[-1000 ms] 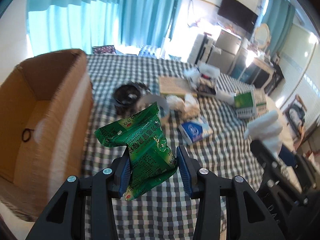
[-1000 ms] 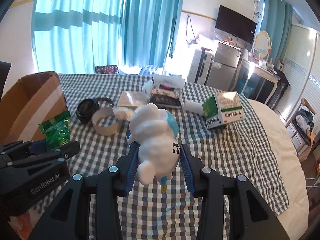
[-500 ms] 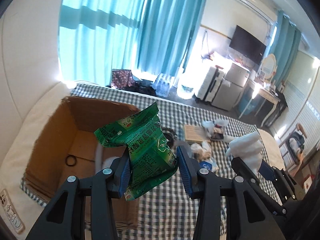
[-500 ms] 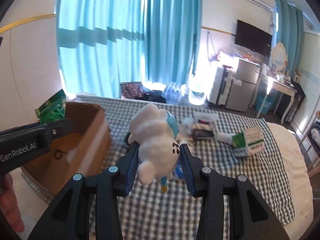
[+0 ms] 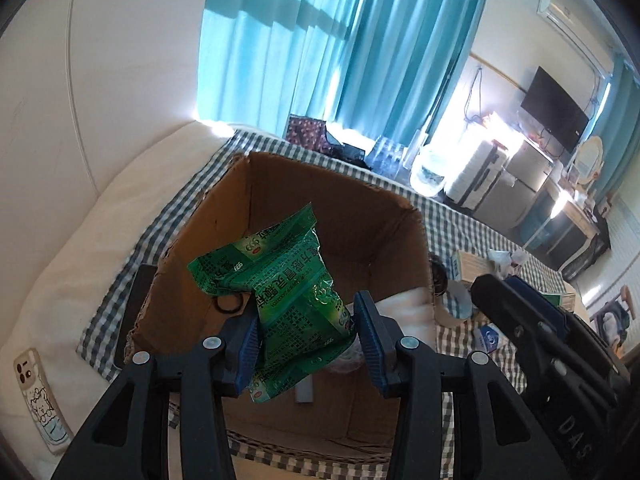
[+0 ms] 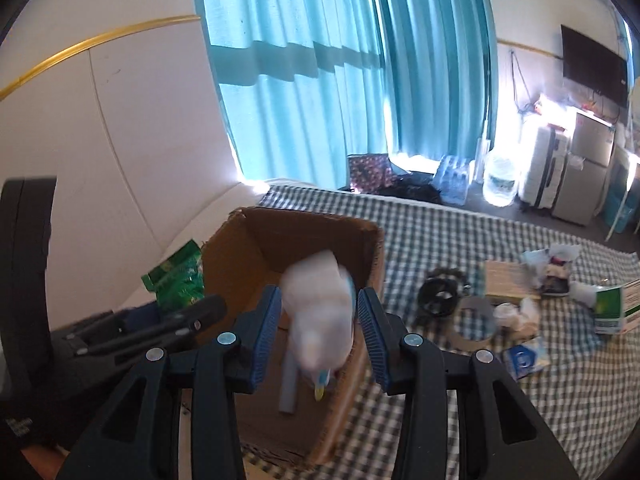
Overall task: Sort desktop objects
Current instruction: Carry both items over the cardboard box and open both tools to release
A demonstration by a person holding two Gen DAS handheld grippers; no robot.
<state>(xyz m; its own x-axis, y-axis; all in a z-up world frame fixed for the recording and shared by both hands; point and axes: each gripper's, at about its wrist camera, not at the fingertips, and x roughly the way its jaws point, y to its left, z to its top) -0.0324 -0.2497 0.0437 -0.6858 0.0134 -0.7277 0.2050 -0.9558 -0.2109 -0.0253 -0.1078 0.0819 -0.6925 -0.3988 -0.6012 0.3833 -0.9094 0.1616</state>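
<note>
An open cardboard box (image 5: 352, 216) stands on the checked cloth, and both grippers hang over it. My left gripper (image 5: 306, 320) has a crinkled green packet (image 5: 280, 280) between its pads; its jaws are opening, though the pads still touch the packet. In the right wrist view the box (image 6: 312, 228) lies below my right gripper (image 6: 319, 320), which is shut on a white plush toy (image 6: 320, 312), blurred and head down. The left gripper (image 6: 172, 320) and its green packet (image 6: 176, 276) show at the left there. A black hair tie (image 5: 228, 304) and a grey strip (image 6: 288, 384) lie inside the box.
Right of the box on the checked cloth (image 6: 460, 240) lie a tape roll (image 6: 474, 320), a black round object (image 6: 440, 296), a green-and-white carton (image 6: 616, 308) and a blue packet (image 6: 520, 360). A phone (image 5: 38, 396) rests on the white surface at the left.
Both grippers swung left from over the cluttered cloth to above the open box, carrying their loads. The plush now sits lower between the right pads and is blurred.
</note>
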